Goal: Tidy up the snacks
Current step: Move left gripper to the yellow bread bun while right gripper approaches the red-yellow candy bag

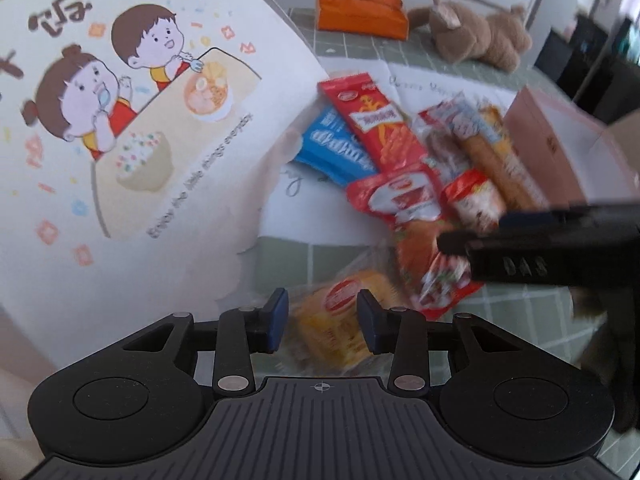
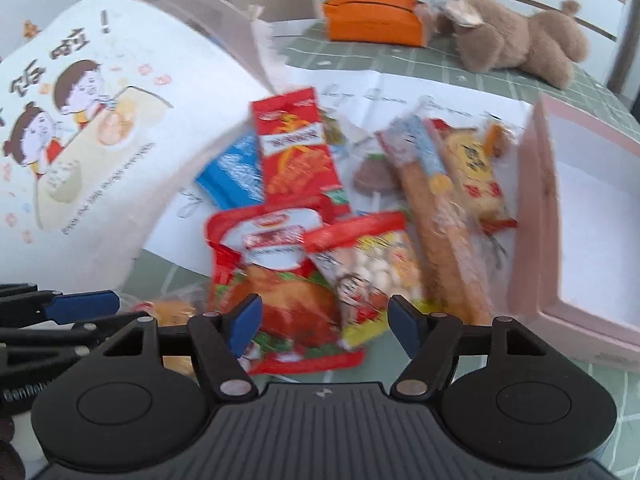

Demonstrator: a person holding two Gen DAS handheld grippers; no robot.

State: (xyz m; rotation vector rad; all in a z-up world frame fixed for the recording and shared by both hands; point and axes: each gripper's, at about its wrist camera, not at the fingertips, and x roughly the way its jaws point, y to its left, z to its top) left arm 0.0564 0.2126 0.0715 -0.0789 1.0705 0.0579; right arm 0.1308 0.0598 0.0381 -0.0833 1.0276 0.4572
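A pile of snack packets lies on white paper on the green table: a tall red packet (image 2: 294, 148), a blue packet (image 2: 236, 174), a red chicken-picture packet (image 2: 280, 280), a red-topped bag of white balls (image 2: 372, 264) and a long breadstick packet (image 2: 440, 232). A yellow cake packet (image 1: 336, 328) lies between the fingers of my left gripper (image 1: 322, 322), which is open. My right gripper (image 2: 326, 326) is open above the chicken packet and the bag of balls. The right gripper shows in the left wrist view (image 1: 532, 248).
A large white bag with cartoon children (image 1: 120, 120) stands at the left. An open pink box (image 2: 580, 240) sits at the right. An orange pouch (image 2: 372, 18) and a brown plush toy (image 2: 516, 36) lie at the back of the table.
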